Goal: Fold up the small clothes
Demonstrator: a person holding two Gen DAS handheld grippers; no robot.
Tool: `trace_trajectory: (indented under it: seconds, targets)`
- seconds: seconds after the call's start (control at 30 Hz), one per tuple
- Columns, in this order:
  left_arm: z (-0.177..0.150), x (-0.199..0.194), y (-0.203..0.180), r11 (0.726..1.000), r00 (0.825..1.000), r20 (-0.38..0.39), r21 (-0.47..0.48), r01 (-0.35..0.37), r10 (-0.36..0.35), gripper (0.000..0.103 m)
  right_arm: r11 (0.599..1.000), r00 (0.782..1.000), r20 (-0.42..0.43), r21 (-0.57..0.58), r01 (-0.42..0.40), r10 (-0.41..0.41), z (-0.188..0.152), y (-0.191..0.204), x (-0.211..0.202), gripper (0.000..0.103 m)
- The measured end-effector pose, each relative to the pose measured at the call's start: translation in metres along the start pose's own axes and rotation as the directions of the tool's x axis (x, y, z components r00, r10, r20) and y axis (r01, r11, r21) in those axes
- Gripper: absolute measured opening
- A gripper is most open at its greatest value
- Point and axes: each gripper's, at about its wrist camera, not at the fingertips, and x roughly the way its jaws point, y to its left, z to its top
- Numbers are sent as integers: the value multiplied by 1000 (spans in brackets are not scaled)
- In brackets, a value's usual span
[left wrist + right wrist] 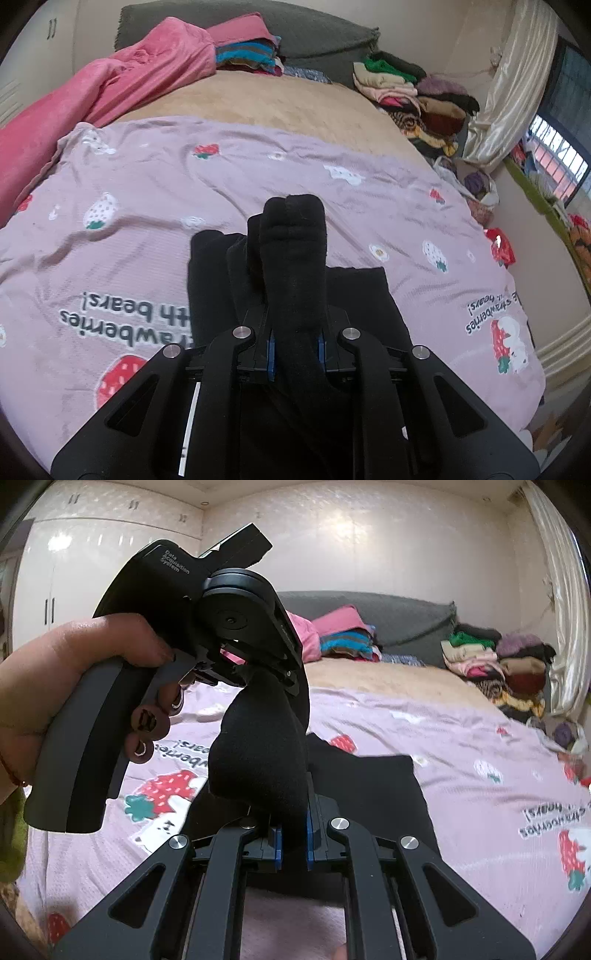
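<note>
While both grippers are pinching one black sock [258, 753] above the bed, the right gripper [293, 843] is clamping its lower end and the left gripper [295, 350] its other end, jaws nearly closed on the fabric. A hand [55, 679] is gripping the left tool. Beyond, a strawberry blanket [147, 177] is lying under black clothing [373, 786]; clothes piles [417, 96] are lining the far edge.

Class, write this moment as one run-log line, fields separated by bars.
left gripper: shut on black fabric garment | right gripper: shut on same garment | garment lifted above pink strawberry-print blanket | fold unfinished
</note>
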Motion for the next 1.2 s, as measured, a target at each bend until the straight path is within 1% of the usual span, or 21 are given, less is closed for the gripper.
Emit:
trace_trajectory:
  seconds: [0.23, 0.4, 0.53, 0.63, 0.73, 0.77, 0.8, 0.83, 0.93, 0.97, 1.0, 1.03, 1.07, 1.1, 1.13, 1.17, 1.2]
  targets:
    - [-2, 27, -22, 1000, 999, -54, 20, -6, 7, 10, 996, 999, -41, 83, -13, 16, -12, -25, 3, 7]
    - [-2, 42, -37, 999, 997, -81, 42, -10, 13, 15, 986, 996, -79, 163, -25, 38, -20, -40, 6, 7]
    - [-5, 54, -46, 999, 994, -105, 49, -10, 15, 18, 964, 990, -108, 259, -58, 88, -28, -55, 12, 7]
    - [-5, 66, -53, 999, 992, -126, 45, -5, 11, 21, 934, 983, -118, 345, -92, 141, -34, -67, 14, 8]
    - [-4, 78, -60, 999, 989, -150, 46, -13, 20, 28, 887, 972, -120, 443, -131, 203, -41, -81, 18, 8]
    - [-4, 81, -62, 999, 987, -156, 50, -18, 26, 34, 870, 968, -120, 472, -140, 221, -43, -85, 19, 8]
    - [-4, 85, -64, 998, 986, -164, 54, -22, 31, 38, 850, 962, -121, 503, -153, 245, -46, -90, 21, 8]
    - [-4, 91, -67, 998, 984, -173, 59, -26, 36, 39, 835, 957, -120, 525, -164, 264, -48, -92, 21, 8]
    - [-5, 102, -71, 998, 979, -201, 58, -14, 25, 52, 789, 943, -123, 587, -181, 308, -56, -101, 24, 11]
    - [-5, 106, -73, 998, 977, -213, 55, 3, 8, 60, 780, 940, -127, 599, -182, 317, -58, -103, 25, 14]
    - [-4, 107, -74, 999, 977, -211, 41, 28, -19, 67, 769, 937, -136, 614, -176, 323, -61, -105, 26, 15]
    - [-3, 108, -74, 999, 976, -211, 15, 50, -46, 70, 761, 932, -141, 624, -179, 335, -64, -107, 27, 16]
    - [-3, 107, -71, 998, 975, -213, -6, 60, -60, 79, 749, 925, -150, 637, -181, 350, -67, -109, 28, 18]
    - [-2, 106, -69, 996, 974, -210, -32, 80, -85, 83, 738, 922, -149, 649, -182, 359, -68, -112, 29, 21]
    - [-1, 102, -66, 994, 974, -199, -45, 98, -105, 83, 723, 916, -142, 663, -194, 375, -68, -116, 29, 22]
    - [0, 97, -64, 993, 977, -182, -49, 105, -112, 83, 714, 909, -138, 669, -207, 393, -68, -118, 29, 27]
    - [1, 89, -60, 993, 981, -159, -54, 108, -115, 83, 711, 901, -144, 669, -215, 408, -67, -118, 29, 35]
